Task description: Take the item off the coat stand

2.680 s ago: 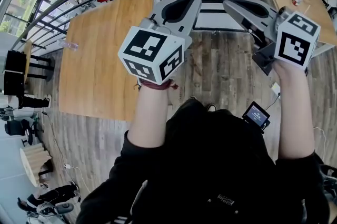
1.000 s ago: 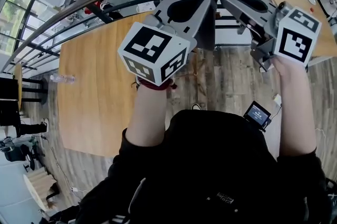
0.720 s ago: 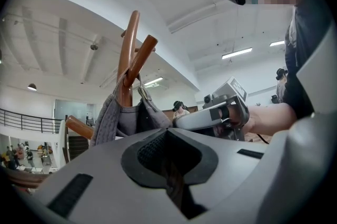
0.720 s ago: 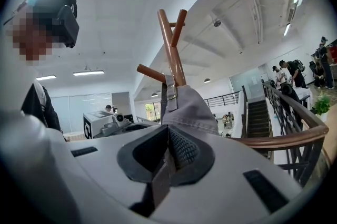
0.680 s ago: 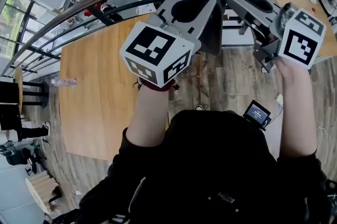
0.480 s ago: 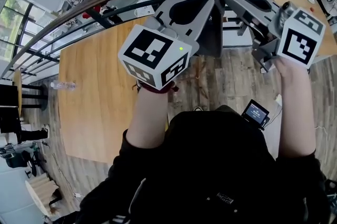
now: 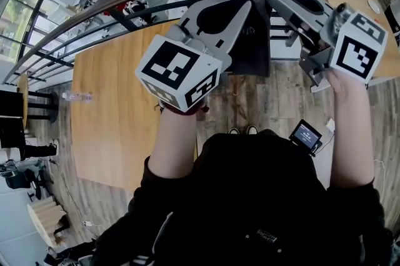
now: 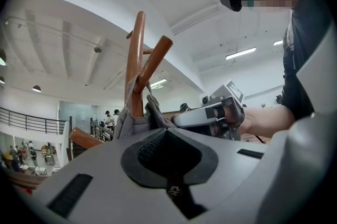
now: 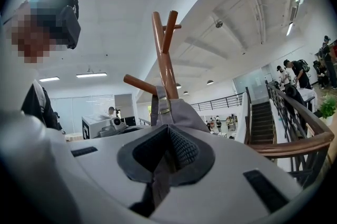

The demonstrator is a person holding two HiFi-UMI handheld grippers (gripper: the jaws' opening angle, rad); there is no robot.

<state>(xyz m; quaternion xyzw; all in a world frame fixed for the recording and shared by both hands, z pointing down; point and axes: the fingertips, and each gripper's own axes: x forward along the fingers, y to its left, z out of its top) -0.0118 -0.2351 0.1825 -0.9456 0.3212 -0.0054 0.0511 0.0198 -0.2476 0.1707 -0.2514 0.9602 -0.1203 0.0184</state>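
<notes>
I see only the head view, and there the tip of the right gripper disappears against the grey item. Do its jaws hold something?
Observer: Yes. The right gripper view shows the right gripper with its jaws shut on a grey strap of the grey item.
Operator: Is the item free from the coat stand?
Observer: No. It hangs on the coat stand, where a peg branches off.
Operator: Other things on it?
Observer: None shows; the upper pegs are bare.

A clear bottle point(image 7: 76, 96) rests on the wooden table point(image 7: 119, 127) near a curved railing point(image 7: 100, 9).
</notes>
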